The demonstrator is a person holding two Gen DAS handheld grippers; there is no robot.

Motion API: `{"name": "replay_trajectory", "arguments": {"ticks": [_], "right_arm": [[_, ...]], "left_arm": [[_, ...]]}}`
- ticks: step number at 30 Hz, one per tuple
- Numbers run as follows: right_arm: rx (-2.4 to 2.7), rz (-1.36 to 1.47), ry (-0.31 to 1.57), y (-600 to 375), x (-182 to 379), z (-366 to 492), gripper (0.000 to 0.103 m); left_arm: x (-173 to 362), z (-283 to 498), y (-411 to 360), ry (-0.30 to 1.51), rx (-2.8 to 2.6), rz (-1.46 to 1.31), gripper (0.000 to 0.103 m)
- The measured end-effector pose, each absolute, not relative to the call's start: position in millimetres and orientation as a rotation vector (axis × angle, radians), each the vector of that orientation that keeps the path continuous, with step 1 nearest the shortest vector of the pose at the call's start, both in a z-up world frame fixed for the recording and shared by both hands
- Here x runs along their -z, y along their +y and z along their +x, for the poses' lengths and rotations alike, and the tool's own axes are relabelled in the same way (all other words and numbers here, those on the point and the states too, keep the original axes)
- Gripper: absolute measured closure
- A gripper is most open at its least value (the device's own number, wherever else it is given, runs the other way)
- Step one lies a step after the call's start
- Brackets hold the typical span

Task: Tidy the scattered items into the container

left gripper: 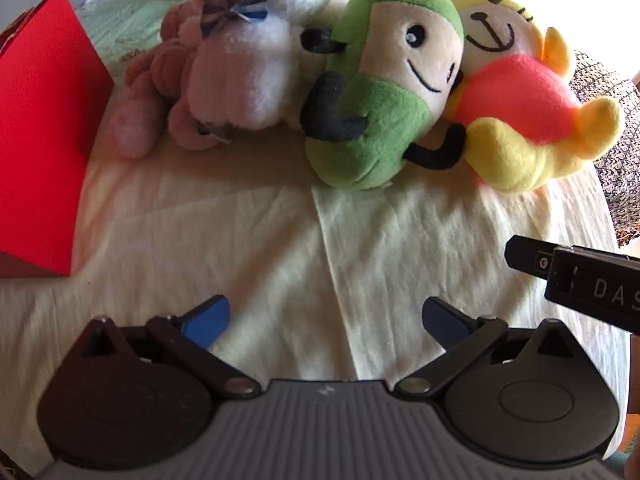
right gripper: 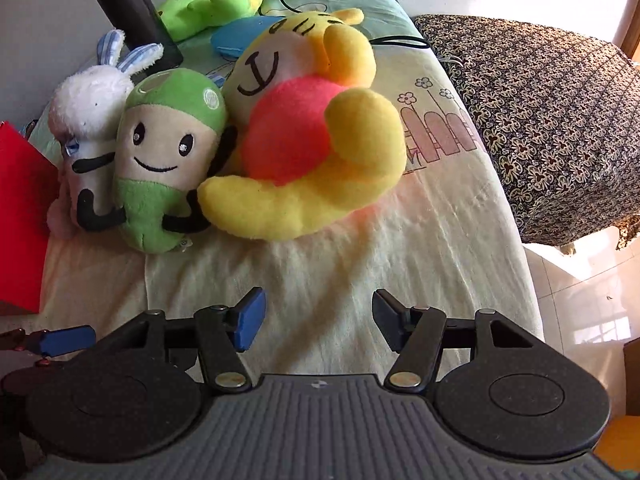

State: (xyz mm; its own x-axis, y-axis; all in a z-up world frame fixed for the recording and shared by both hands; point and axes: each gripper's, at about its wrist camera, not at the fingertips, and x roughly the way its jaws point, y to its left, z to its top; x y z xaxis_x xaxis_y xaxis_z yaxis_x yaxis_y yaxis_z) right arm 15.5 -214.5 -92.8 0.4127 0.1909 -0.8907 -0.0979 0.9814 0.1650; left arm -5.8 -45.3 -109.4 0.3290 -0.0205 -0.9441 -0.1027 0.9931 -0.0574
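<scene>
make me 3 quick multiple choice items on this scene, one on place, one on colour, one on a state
1. What lies right beside the green plush, on its smiling-bear side?
A yellow plush
B black cylinder
C power strip

2. The box at the left edge is
A blue
B red
C white

3. The left gripper is
A shut on a toy
B open, holding nothing
C shut, holding nothing

Answers: 1 A, the yellow plush presses against it. 2 B, its wall is plain red. 3 B, only cloth shows between the spread fingers.
</scene>
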Motion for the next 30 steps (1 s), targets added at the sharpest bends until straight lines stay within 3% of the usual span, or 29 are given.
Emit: {"name": "replay_trajectory", "arguments": {"ticks": [9,16,19,21,22,24,26,30], "right_arm": [[-0.131,0.291,1.028,-274.7,71.6,23.1,0.041],[-0.206,0.296,0.939,-283.6,61.1,69.0,0.025],[-0.267,0.261,0.986,-268.8,69.8,87.3,0.024],[-0.276,0.263,1.014,-266.5,78.9,90.6,0.028],[-0.286,0.286,1.025,-267.6,83.3,90.8,0.031],[-0.318,0.351,1.04,-271.5,88.9,90.1,0.045],[-0.336,0.391,1.049,-274.2,89.3,89.1,0.051],[-0.378,0.42,1.047,-280.1,79.6,86.5,0.062]], "left_arm": [[70.4,-7.6,-65.2,1.015,0.144,-0.088,0.001],[74.3,16.3,-115.1,0.934,0.326,0.022,0.001],[86.6,22.6,-126.0,0.969,0.316,0.017,0.003],[92.8,25.1,-128.8,0.984,0.307,0.015,0.015],[98.1,27.9,-129.1,0.994,0.301,0.027,0.028],[106.2,30.4,-130.9,1.005,0.275,0.062,0.042],[111.2,32.8,-127.6,1.023,0.262,0.068,0.066],[103.7,33.0,-116.1,1.007,0.295,0.028,0.076]]}}
